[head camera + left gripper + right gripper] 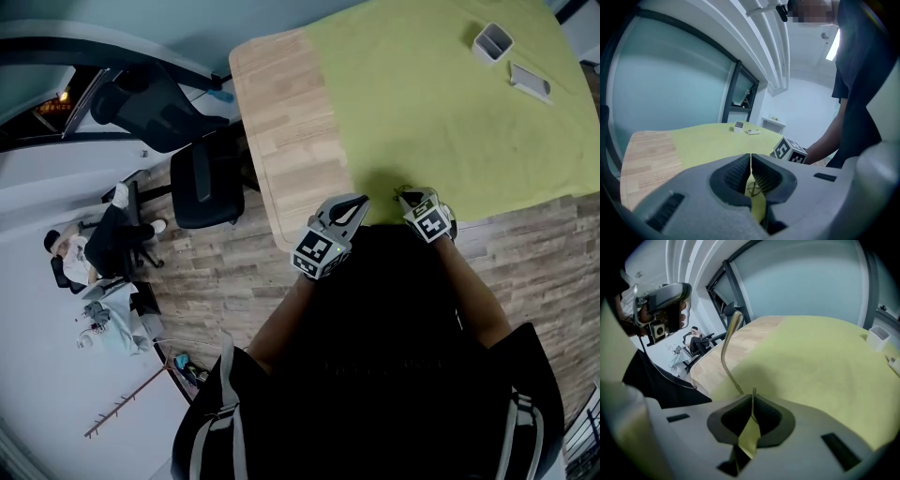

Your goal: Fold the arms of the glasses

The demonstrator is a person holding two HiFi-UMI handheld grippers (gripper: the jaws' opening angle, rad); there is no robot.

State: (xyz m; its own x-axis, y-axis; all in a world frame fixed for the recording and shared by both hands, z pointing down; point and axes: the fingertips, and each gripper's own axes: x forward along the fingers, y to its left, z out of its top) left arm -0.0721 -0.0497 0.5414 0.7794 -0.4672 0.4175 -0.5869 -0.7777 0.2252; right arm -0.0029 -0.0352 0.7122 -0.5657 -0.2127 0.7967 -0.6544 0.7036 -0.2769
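The glasses are thin gold wire. One arm (pixel 728 345) rises in a curve out of my right gripper (pixel 753 392), which is shut on the wire at its base. In the left gripper view a small piece of wire frame (pixel 753 188) shows low between the pads, and my left gripper (pixel 750 157) is shut on it. In the head view both grippers hang close together over the near edge of the yellow-green mat (pixel 441 103), left gripper (pixel 354 204) and right gripper (pixel 405 195); the glasses themselves are too small to make out there.
A small white container (pixel 492 41) and a flat grey case (pixel 530 82) lie at the mat's far right. Bare wooden table top (pixel 281 112) lies left of the mat. A black office chair (pixel 202 178) stands by the table's left edge.
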